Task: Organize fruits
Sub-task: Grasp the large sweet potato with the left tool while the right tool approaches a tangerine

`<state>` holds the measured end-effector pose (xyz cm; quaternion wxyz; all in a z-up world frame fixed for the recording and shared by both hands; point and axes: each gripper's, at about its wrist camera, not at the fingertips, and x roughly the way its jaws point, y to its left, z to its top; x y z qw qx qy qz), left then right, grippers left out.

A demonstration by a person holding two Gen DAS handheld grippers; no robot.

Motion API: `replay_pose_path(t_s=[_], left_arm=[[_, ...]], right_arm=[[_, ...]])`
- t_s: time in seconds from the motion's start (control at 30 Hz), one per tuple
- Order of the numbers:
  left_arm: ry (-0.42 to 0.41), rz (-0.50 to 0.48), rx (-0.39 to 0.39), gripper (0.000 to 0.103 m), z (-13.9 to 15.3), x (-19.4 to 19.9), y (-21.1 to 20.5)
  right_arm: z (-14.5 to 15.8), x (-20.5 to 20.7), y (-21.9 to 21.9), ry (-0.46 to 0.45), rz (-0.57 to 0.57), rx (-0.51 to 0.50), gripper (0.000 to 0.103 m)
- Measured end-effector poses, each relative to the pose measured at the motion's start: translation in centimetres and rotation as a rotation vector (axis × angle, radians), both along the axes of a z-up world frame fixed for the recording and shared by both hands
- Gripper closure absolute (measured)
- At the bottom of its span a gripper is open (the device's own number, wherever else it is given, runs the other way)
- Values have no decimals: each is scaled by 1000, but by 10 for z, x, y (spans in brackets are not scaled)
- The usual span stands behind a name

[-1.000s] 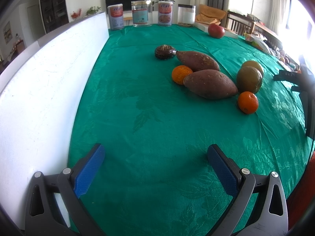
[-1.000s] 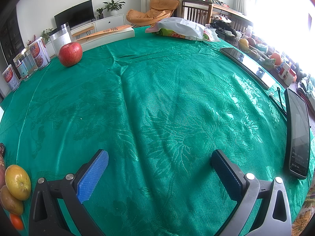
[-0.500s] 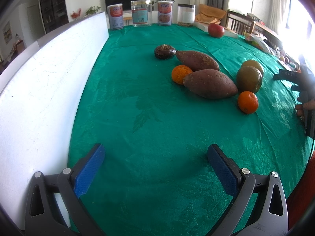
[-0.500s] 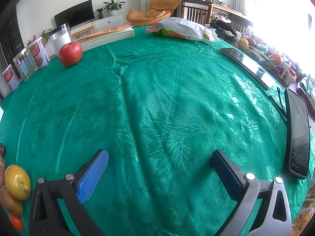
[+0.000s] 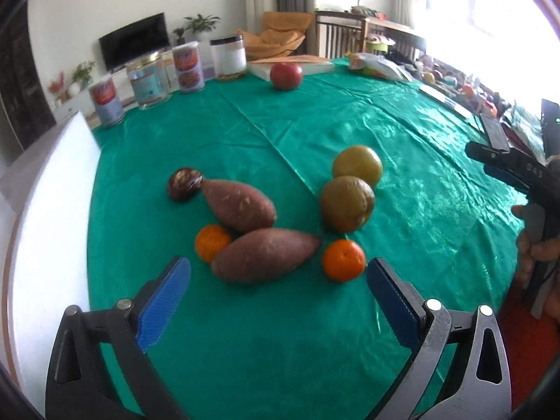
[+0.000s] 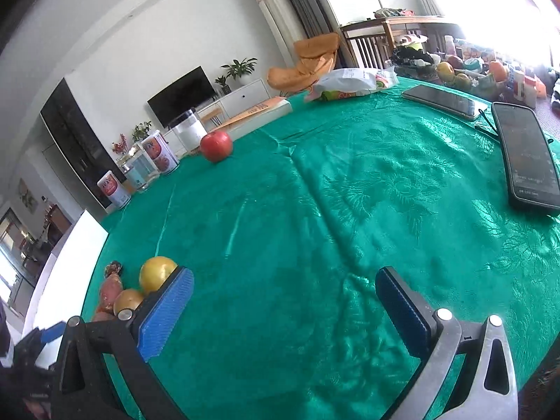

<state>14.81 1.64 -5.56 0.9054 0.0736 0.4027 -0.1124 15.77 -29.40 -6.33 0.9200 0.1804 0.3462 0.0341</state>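
Observation:
On the green tablecloth, the left wrist view shows two sweet potatoes, two oranges, two yellow-green round fruits and a dark brown fruit. A red apple sits far back; it also shows in the right wrist view. My left gripper is open and empty, just short of the near sweet potato. My right gripper is open and empty over bare cloth, with the fruit cluster at its left.
A white board lines the table's left side. Several cans and jars stand at the back. Two phones and a snack bag lie on the right. The other hand-held gripper shows at the right edge.
My left gripper has moved forward and turned right, close to the fruit cluster. My right gripper has tilted up and swung left, so the cluster shows more.

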Motion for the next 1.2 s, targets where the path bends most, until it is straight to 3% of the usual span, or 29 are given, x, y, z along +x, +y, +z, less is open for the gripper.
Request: replay_pose_path(t_s=[0.07, 0.13, 0.23, 0.4, 0.53, 0.6, 0.67, 0.8, 0.83, 0.9, 1.1, 1.17, 1.2], left_arm=[[15, -23, 9, 6, -7, 11, -7], [52, -44, -2, 20, -13, 16, -9], [55, -77, 10, 24, -13, 5, -6], [172, -171, -149, 32, 0, -19, 12], [116, -92, -44, 22, 2, -15, 13], [136, -55, -38, 25, -5, -1, 13], [183, -37, -76, 39, -14, 12, 12], [219, -8, -99, 52, -25, 21, 10], [225, -2, -116, 63, -25, 21, 13], [254, 10, -170, 63, -25, 14, 20], [256, 68, -166, 60, -26, -39, 43], [226, 86, -135, 41, -24, -40, 44], [203, 91, -115, 38, -23, -38, 43]], right_arm=[[0, -2, 2, 1, 1, -10, 0], [1, -6, 1, -7, -7, -17, 0], [4, -11, -3, -28, -6, -9, 0], [7, -11, 12, -58, 105, -27, 0], [9, -12, 44, -87, 212, -124, 0], [7, -14, 59, -94, 252, -179, 0], [5, -16, 70, -101, 287, -228, 0], [4, -25, 88, -123, 380, -270, 0], [3, -27, 91, -127, 411, -267, 0], [1, -28, 97, -125, 483, -246, 0], [-15, -32, 125, -54, 672, -177, 0], [-21, -26, 135, -3, 701, -141, 1], [-24, -22, 141, 24, 707, -131, 2]])
